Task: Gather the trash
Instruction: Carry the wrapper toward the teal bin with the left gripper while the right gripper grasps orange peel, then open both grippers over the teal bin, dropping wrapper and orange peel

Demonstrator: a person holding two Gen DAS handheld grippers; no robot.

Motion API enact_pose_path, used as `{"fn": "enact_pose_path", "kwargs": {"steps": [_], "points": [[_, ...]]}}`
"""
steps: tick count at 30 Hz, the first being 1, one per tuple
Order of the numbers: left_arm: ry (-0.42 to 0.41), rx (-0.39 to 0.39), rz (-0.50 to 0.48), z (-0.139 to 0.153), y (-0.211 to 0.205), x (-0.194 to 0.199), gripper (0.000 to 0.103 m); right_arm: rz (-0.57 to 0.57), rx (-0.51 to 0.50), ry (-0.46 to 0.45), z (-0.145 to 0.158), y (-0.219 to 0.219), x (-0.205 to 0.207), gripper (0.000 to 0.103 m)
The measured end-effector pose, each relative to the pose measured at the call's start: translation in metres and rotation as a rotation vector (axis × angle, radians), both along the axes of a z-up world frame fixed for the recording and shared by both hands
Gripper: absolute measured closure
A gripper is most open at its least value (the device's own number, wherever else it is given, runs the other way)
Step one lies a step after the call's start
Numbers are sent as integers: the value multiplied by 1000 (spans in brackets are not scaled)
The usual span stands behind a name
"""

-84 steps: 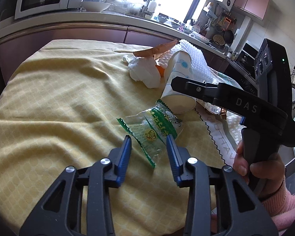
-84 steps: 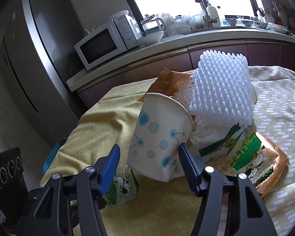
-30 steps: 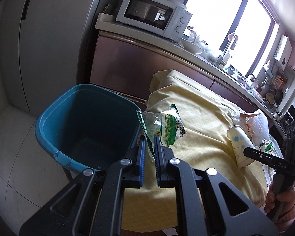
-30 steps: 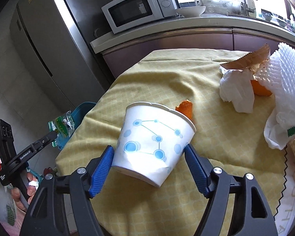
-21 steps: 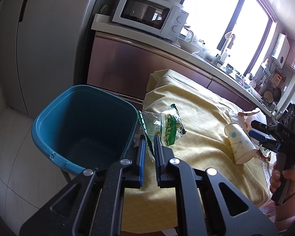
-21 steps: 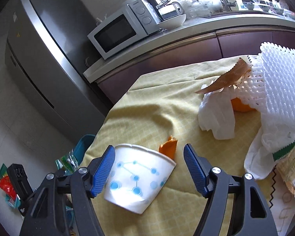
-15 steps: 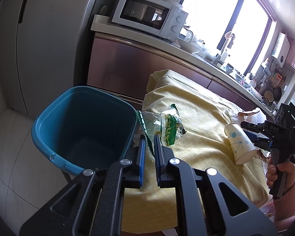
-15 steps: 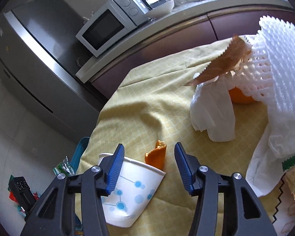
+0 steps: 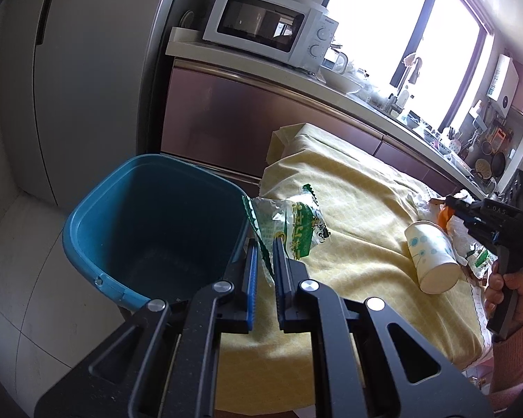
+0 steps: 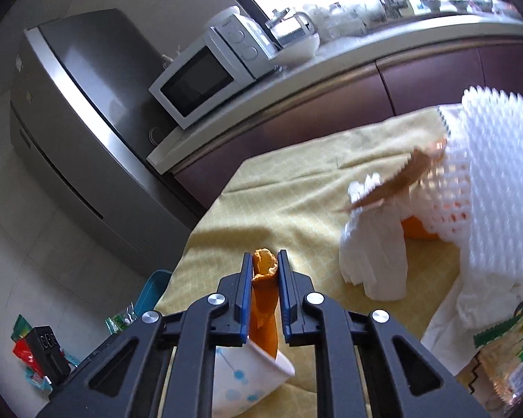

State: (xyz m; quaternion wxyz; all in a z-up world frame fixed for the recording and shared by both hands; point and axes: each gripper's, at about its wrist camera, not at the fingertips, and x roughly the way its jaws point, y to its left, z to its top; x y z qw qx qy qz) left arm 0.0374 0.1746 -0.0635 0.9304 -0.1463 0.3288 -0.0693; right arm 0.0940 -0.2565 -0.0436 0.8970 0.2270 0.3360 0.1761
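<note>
My left gripper [image 9: 264,244] is shut on a clear green-printed snack wrapper [image 9: 289,224] and holds it at the table's end, beside the rim of a teal trash bin [image 9: 87,216]. My right gripper [image 10: 265,257] is shut on a strip of orange peel [image 10: 264,289] and holds it above the table, over a white paper cup with blue dots [image 10: 247,379] lying on its side. The cup also shows in the left wrist view [image 9: 430,257], with the right gripper [image 9: 451,205] just past it.
On the yellow tablecloth [image 10: 296,202] lie a crumpled white tissue [image 10: 373,244], a brown wrapper [image 10: 397,181], white foam netting [image 10: 498,181] over an orange piece, and a green snack bag [image 10: 505,341]. A counter with a microwave [image 9: 268,31] and a fridge [image 9: 87,69] stand behind.
My right gripper has closed on the orange peel next to the cup and lifted it. My left gripper stays shut on the wrapper beside the bin.
</note>
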Motion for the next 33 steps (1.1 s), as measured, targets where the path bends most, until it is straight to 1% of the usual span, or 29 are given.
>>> {"fn": "enact_pose_path", "kwargs": {"steps": [4,8,11,14,17,21,25,33], "points": [[-7,9,17,3,5,-3,94,1,-59,-132,31,14,-7,90],[-16,15,38,6,13,-6,94,13,-104,-246,56,35,-13,91],[-18,19,53,7,20,-8,94,59,-97,-275,64,54,-10,91],[-15,21,68,7,27,-9,94,144,-92,-278,66,80,-8,91],[-13,31,86,7,34,-11,94,232,-65,-252,61,108,-5,91],[-17,52,111,10,43,-15,94,312,-45,-218,52,143,3,91],[-18,69,133,13,50,-15,94,371,-22,-175,44,170,11,91],[-3,100,165,10,63,-13,94,441,-24,-114,29,214,22,91]]}}
